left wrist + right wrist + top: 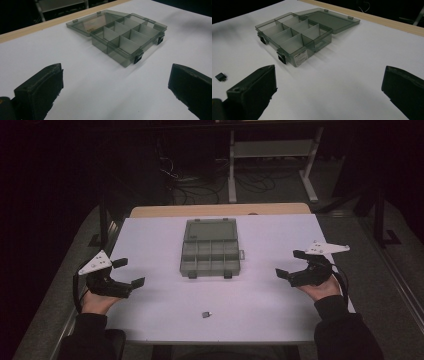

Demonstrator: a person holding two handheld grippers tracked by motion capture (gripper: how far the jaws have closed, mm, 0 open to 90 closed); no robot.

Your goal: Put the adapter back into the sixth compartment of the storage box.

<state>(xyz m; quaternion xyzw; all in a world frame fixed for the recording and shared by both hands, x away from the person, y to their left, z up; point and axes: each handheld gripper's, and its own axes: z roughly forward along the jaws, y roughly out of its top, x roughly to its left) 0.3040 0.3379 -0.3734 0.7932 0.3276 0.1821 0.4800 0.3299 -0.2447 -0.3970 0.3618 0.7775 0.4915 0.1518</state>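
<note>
While L gripper (115, 85) view has box (125, 37), R gripper (328, 87) view adds small part (220, 76)

A flat white table sheet (260, 295) lies beneath and between the left tongs (131, 272) and the right tongs (289, 263). Well ahead of both, a pale wooden strip (220, 210) runs along its far edge. Farther ahead stands a white metal stand frame (232, 175), with tangled dark cables (200, 185) on the grey floor (380, 270).
</note>
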